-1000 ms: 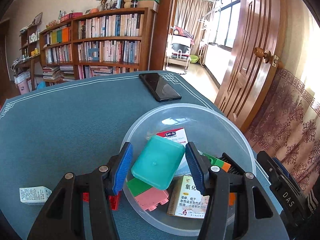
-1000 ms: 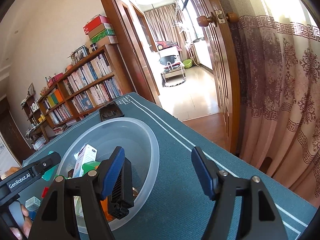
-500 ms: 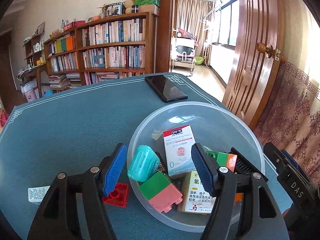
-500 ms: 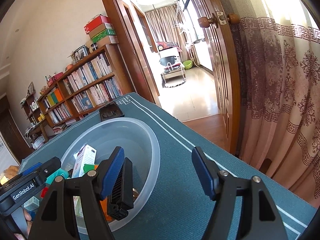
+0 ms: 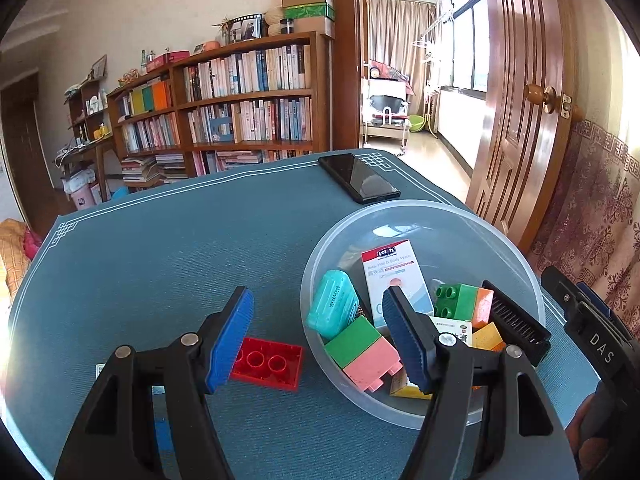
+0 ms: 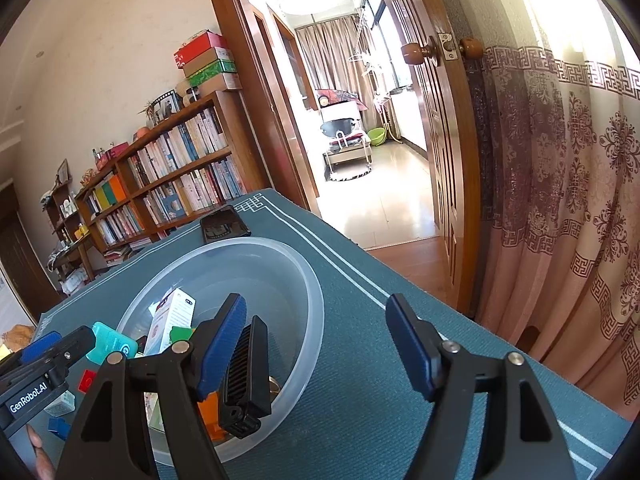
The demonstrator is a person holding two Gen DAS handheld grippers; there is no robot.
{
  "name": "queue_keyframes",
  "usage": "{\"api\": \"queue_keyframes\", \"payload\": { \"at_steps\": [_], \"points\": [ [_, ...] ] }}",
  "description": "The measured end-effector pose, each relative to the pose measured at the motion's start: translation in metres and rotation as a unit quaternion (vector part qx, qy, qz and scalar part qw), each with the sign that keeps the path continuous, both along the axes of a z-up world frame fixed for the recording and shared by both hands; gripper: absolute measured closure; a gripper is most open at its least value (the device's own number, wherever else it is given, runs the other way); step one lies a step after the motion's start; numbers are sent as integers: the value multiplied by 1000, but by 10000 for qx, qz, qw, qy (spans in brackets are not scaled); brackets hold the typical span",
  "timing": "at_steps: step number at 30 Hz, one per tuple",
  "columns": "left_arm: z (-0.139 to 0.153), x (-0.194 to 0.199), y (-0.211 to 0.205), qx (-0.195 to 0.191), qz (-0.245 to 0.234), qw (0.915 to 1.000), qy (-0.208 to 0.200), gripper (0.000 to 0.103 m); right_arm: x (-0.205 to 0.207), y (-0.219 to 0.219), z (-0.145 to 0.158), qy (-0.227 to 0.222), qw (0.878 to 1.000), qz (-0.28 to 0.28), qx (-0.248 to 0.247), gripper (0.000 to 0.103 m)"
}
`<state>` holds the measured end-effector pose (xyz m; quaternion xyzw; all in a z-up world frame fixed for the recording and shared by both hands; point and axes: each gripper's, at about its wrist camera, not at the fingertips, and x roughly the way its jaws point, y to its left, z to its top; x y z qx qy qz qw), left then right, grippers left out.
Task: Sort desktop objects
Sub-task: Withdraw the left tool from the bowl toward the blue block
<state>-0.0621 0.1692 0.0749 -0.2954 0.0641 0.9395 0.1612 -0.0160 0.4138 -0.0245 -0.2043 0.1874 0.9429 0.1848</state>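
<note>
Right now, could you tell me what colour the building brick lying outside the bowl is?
Red; the left wrist view shows it best.

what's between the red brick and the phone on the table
Nothing: in the left wrist view, only bare teal tablecloth lies between the red brick and the black phone. The clear bowl sits off to the right.

Bright daylight from the windows, blown-out glare on curtain, sharp focus, fisheye-bent edges.
</note>
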Motion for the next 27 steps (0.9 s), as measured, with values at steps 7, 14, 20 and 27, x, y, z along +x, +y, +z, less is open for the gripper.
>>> {"api": "queue_keyframes", "payload": {
  "at_steps": [7, 14, 20, 27],
  "points": [
    [1, 6, -19, 14, 176, 9998, -36, 32, 2, -4, 2, 20, 9999, 7, 139, 26],
    [0, 10, -53, 99, 448, 9989, -128, 32, 6, -11, 4, 80, 9996, 22, 287, 24],
    [-9, 7, -94, 353, 770, 9956, -405, 32, 8, -15, 6, 111, 9992, 46, 381, 23],
    [-17, 3, -144, 763, 1258, 9870, -645, 32, 9, -20, 7, 147, 9987, 63, 488, 23]
  ]
}}
